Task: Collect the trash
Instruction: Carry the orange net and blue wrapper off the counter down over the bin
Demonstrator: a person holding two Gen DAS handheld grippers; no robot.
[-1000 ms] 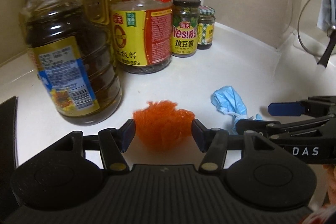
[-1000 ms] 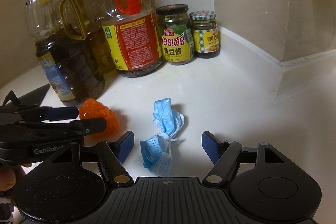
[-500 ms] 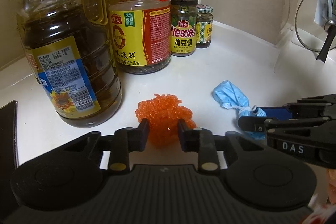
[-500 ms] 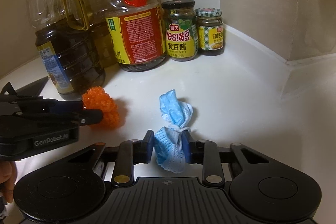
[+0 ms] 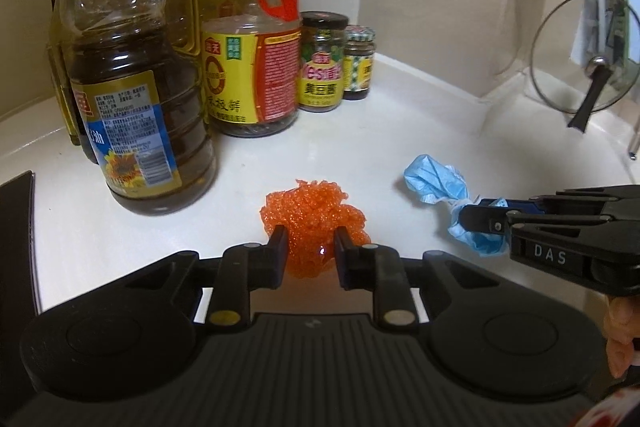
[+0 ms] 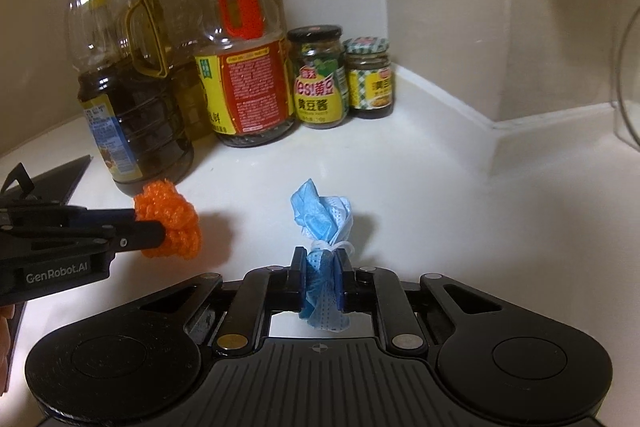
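Note:
An orange mesh ball (image 5: pixel 314 215) is clamped in my left gripper (image 5: pixel 308 245), held a little above the white counter (image 5: pixel 360 143). It also shows in the right wrist view (image 6: pixel 170 217), at the tip of the left gripper (image 6: pixel 148 227). A crumpled blue face mask (image 6: pixel 322 227) tied with its white loop is clamped in my right gripper (image 6: pixel 322 273), its upper half sticking up past the fingers. In the left wrist view the mask (image 5: pixel 436 181) hangs from the right gripper (image 5: pixel 476 217), lifted off the counter.
Large oil bottles (image 5: pixel 132 99) and a red-handled bottle (image 5: pixel 256 75) stand at the back left, with two jars (image 5: pixel 322 67) beside them. A glass pot lid (image 5: pixel 588 63) leans at the right. A dark slab (image 5: pixel 16 227) lies at the left edge.
Both grippers closed from open, the left on the orange mesh ball and the right on the blue mask. Both have since risen a little with their loads.

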